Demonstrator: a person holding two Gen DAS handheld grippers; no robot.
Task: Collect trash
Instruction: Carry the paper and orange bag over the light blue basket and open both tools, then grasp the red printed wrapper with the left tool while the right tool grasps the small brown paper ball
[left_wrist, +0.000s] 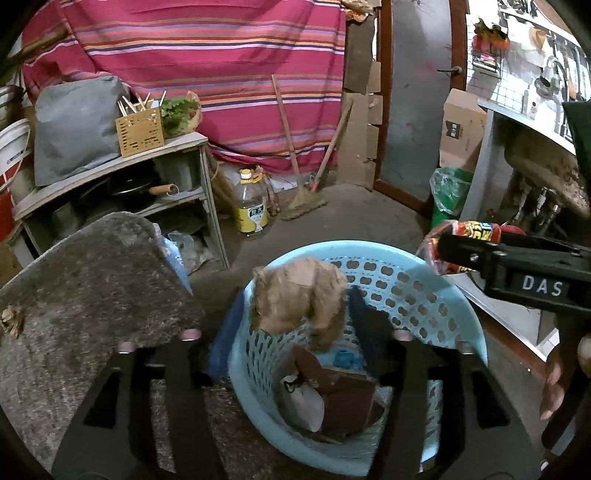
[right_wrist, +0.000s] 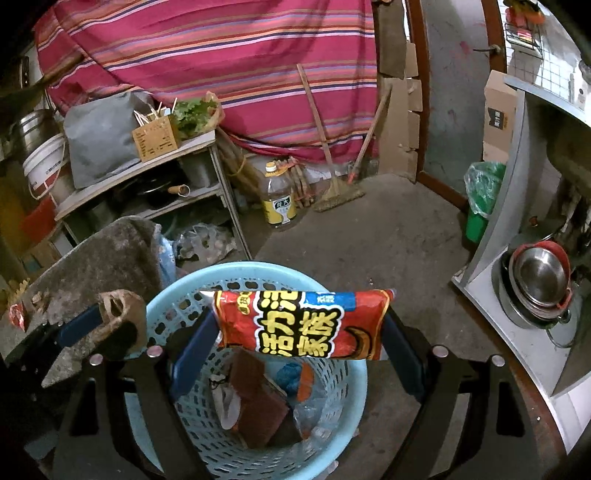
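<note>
While one light-blue basket (right_wrist: 173, 306) fills the lower centre, the right gripper (right_wrist: 299, 325) clamps one red snack wrapper (right_wrist: 299, 323) above it. Left gripper (left_wrist: 299, 328) pinches one crumpled brown paper wad (left_wrist: 295, 295) over the rim; one brown card (right_wrist: 258, 410) lies inside.

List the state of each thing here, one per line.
Left gripper: shut on brown wad, over the basket.
Right gripper: shut on red wrapper, above the basket.
Basket: upright, partly filled with trash.
Oil jug: upright, capped.
Green bin: upright, bag-lined.
</note>
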